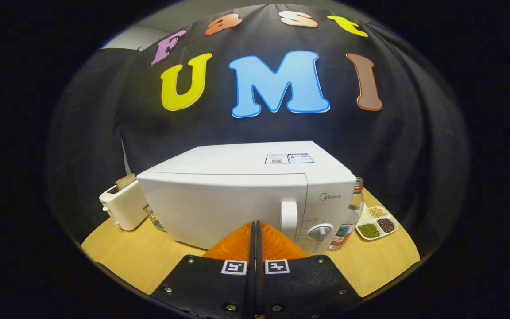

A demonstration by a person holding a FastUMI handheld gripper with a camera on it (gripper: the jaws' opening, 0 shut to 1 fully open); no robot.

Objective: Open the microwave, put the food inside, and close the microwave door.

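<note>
Tabletop [148, 261]: closed microwave [237, 195], tray [376, 223] of beans, empty pressed-together tongs [255, 226].

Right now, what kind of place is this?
Probably a staged kitchen booth: a white microwave, a toaster and a tray of beans on a wooden table. The hand-held gripper is shut, empty.

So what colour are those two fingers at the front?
Orange, with fine ridges; the fingers are pressed together, holding nothing, just ahead of the white microwave, in the gripper view.
</note>
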